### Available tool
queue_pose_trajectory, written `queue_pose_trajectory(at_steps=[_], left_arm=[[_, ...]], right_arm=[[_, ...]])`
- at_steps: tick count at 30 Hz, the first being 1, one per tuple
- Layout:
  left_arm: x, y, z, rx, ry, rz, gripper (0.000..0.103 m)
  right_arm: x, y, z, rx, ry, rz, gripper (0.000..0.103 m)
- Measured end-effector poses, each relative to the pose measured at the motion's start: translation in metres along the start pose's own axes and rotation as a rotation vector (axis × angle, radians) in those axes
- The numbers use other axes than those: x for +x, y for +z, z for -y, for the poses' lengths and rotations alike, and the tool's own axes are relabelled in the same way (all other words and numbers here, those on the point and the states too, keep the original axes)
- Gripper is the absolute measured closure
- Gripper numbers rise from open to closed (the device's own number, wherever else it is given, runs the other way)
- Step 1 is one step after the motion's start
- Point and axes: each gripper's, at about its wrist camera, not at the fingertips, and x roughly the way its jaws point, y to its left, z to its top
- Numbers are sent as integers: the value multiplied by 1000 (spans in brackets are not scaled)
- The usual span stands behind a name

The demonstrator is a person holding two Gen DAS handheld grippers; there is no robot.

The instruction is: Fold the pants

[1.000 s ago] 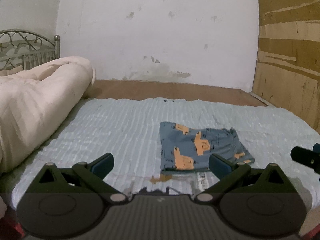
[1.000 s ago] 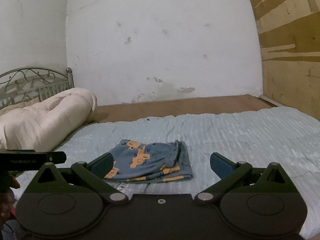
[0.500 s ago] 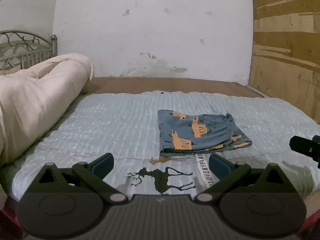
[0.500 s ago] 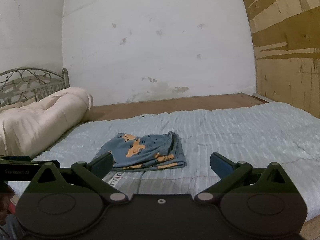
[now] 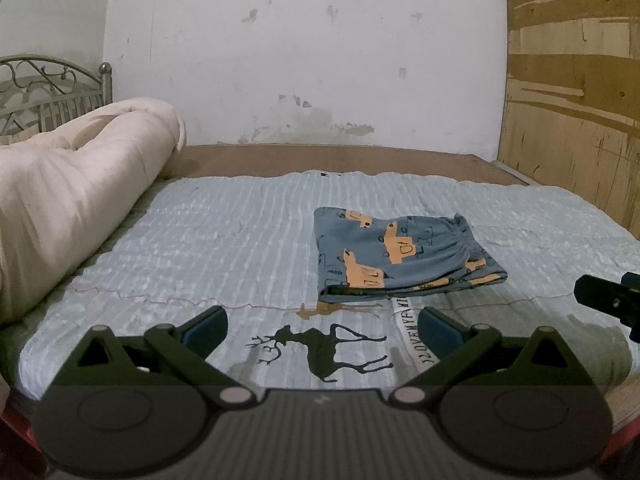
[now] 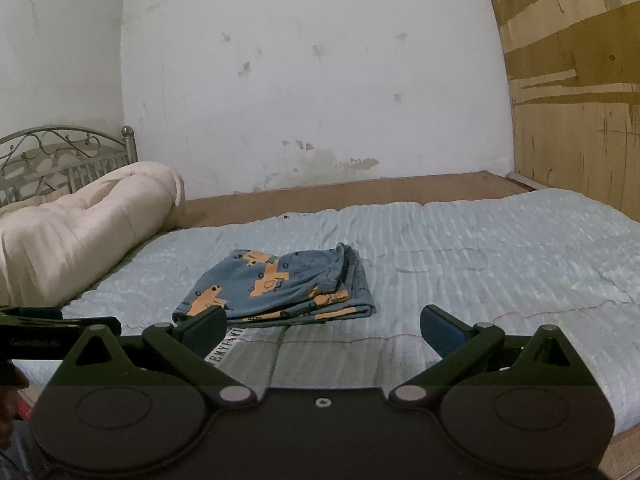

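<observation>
Your pants (image 5: 404, 258) sit folded on the light blue bedspread (image 5: 224, 248), near its front edge. Your left gripper (image 5: 322, 326) and right gripper (image 6: 323, 326) both hang wide open, holding nothing — only the left view catches the deer print (image 5: 320, 346).

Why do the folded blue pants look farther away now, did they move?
No. The folded blue pants with orange trucks lie above the black deer print as before; the left hand-held gripper backed away.
</observation>
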Motion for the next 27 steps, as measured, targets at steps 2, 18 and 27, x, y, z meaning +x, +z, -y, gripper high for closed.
queue_pose_trajectory(at_steps=[2,18,27], left_arm=[[1,0,0,1,0,-3,0],[2,0,0,0,0,-5,0],[2,0,-1,-1,-2,-5,0]], right_arm=[[1,0,0,1,-1,-2,1],[2,-1,2,2,-2,-5,1],[2,-1,2,3,-2,-3,1]])
